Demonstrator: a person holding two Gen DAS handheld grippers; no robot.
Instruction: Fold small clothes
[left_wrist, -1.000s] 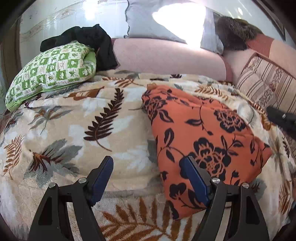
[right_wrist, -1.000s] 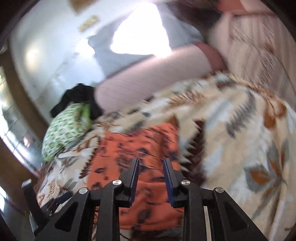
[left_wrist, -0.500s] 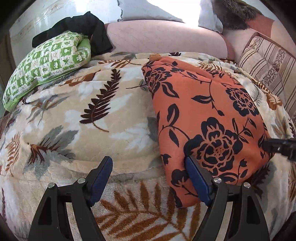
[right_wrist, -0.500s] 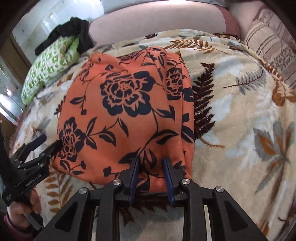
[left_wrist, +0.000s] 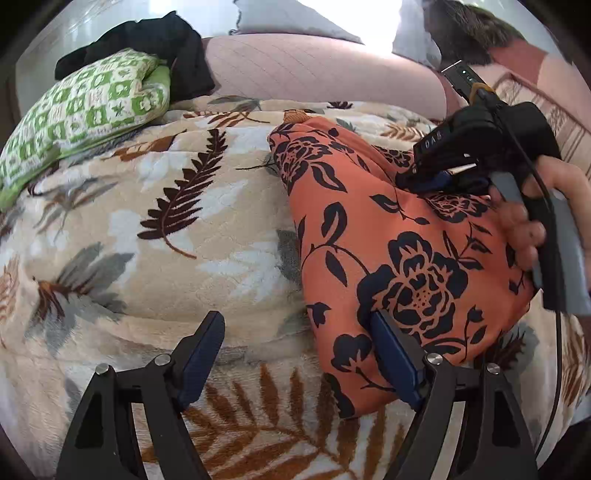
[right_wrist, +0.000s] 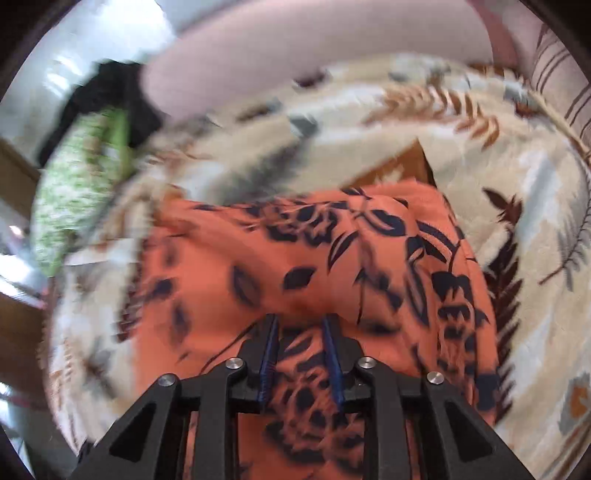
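Observation:
An orange garment with black flowers (left_wrist: 399, 258) lies on the leaf-print blanket (left_wrist: 177, 251). My left gripper (left_wrist: 299, 347) is open at the garment's near left corner; its right finger (left_wrist: 391, 354) rests on the cloth, its left finger is over the blanket. My right gripper (left_wrist: 439, 179) sits over the garment's far right part, held by a hand. In the blurred right wrist view the right gripper (right_wrist: 301, 332) has its jaws narrowly apart with orange cloth (right_wrist: 332, 266) between them.
A green patterned pillow (left_wrist: 88, 110) and a black garment (left_wrist: 159, 44) lie at the far left. A pink bolster (left_wrist: 317, 74) runs along the back. A striped cushion (left_wrist: 546, 110) is at the far right.
My right gripper has moved from the garment's near edge up over its far right part, with cloth between its jaws. My left gripper has stayed open at the near left corner.

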